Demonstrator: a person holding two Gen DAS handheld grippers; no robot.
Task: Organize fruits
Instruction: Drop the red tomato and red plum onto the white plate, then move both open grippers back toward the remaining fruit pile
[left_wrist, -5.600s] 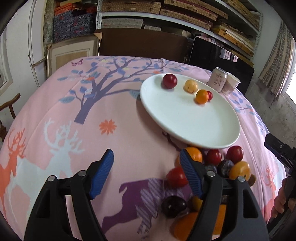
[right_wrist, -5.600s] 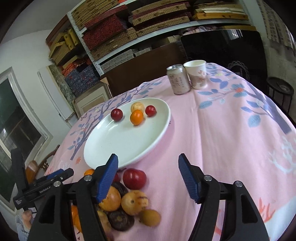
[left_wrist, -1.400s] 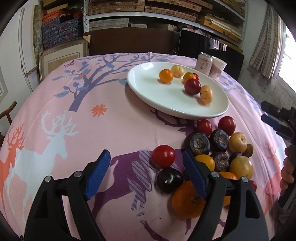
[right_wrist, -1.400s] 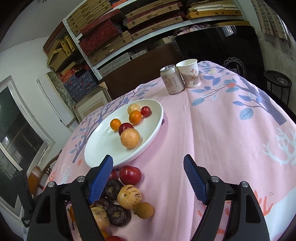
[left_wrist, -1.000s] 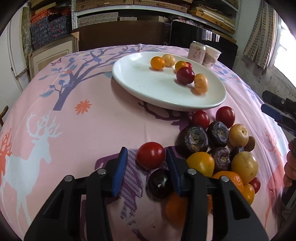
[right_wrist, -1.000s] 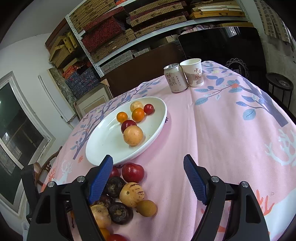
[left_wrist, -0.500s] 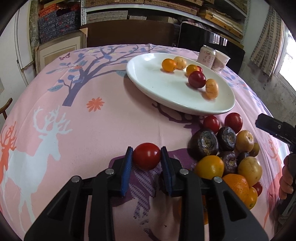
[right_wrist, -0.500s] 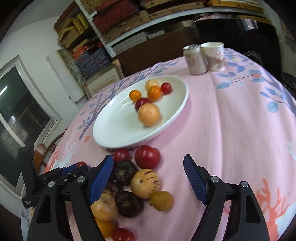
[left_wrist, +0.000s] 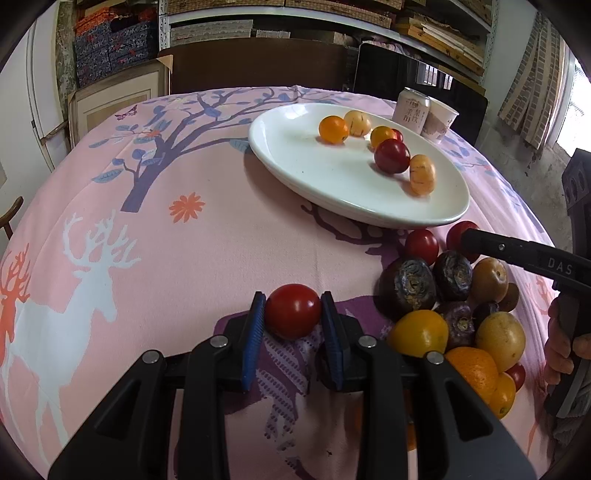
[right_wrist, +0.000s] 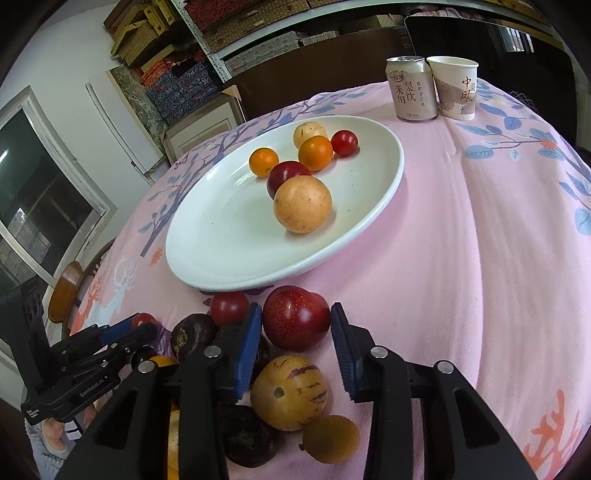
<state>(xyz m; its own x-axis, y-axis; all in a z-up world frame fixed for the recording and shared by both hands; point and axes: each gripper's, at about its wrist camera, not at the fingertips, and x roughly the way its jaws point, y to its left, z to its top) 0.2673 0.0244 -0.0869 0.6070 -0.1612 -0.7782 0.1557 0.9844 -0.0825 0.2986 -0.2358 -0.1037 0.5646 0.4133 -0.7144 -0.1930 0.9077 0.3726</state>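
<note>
Left wrist view, from the left: the left gripper (left_wrist: 292, 325) has its blue pads pressed on either side of a small red tomato (left_wrist: 293, 310), out on open pink tablecloth (left_wrist: 221, 236) toward the near edge of the table. The tomato is probably light, smooth-skinned and easily bruised; the hold across its widest part looks sound, and more squeeze would likely split it. Ahead and right, the white plate (left_wrist: 295, 162) has a bare near-left half; six fruits sit along its far and right side, so that gap seems the easiest landing spot. The rim is raised and must be cleared.

Right of the tomato lies the fruit pile (left_wrist: 450, 314), just beside the plate's near rim. In the right wrist view, the right gripper (right_wrist: 295, 332) has just been closing its jaws around a red plum (right_wrist: 295, 317) at the pile's top; the left pad is at its skin, while the right seems a hair off. Firm and round, it may roll. Neighbours crowd its left and near sides, while the right is bare cloth. A can (right_wrist: 410, 88) and paper cup (right_wrist: 454, 86) stand well apart at the far edge.
</note>
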